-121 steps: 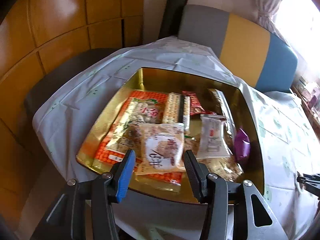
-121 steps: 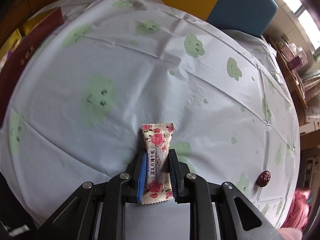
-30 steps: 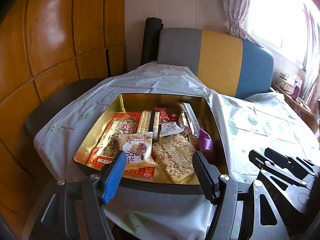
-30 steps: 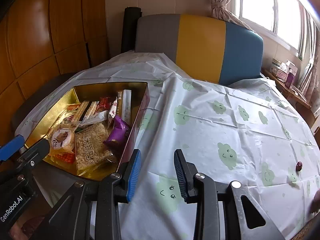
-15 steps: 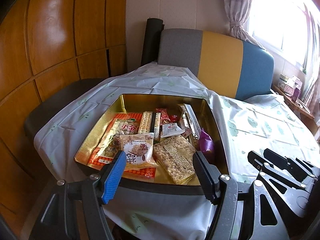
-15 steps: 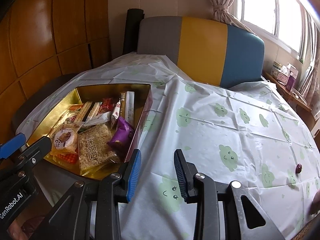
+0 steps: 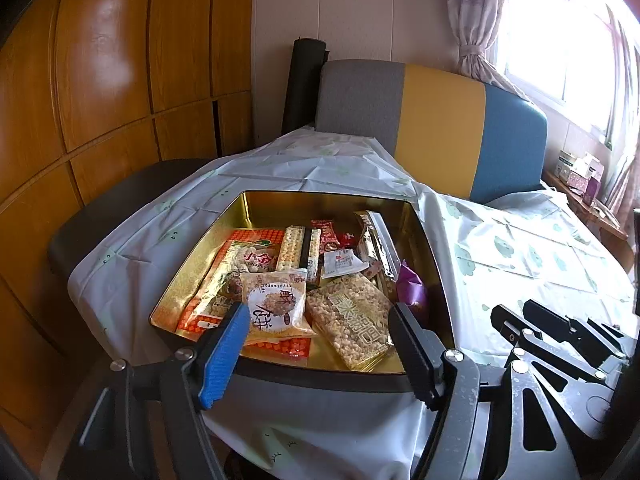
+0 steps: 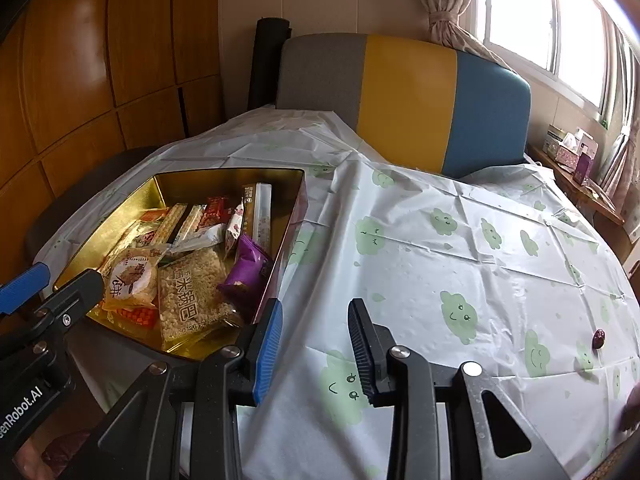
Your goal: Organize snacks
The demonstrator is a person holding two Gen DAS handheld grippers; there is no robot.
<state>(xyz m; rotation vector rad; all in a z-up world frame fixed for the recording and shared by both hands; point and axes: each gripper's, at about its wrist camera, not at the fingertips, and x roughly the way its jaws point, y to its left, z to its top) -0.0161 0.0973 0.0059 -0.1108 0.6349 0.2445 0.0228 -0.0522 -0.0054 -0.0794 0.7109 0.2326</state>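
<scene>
Holding Both Tools Empty Before a Filled Snack Tin

Hovering at the near edge of the counter [image 8: 420,264], two hand-held tools face a gold tin [image 7: 256,208] packed with snacks. The left tool [image 7: 316,344] stands wide open in front of the tin's near wall; its jaws have just been opening a little further, and nothing lies between them. The right tool [image 8: 314,340] is partly open over the cloud-print cloth [image 8: 460,216], just to the right of the tin, and it grips nothing.

Inside the tin, a round cake packet [image 7: 276,308] lies at the front on top of an orange bag [image 7: 224,280], with a puffed-rice bar [image 7: 348,320] just beside it. A purple packet [image 8: 248,268] leans against the tin's right wall. Behind them lie a long cracker pack [image 7: 300,248], a small white sachet [image 7: 340,264], red wrappers [image 7: 330,234] and a tall foil box [image 8: 256,208] resting along the right wall.

Well apart from the tin, near the counter's right edge, one small dark red candy [image 8: 599,338] sits alone on the cloth. A grey, yellow and blue seat back [image 8: 404,96] stands behind the counter.
</scene>
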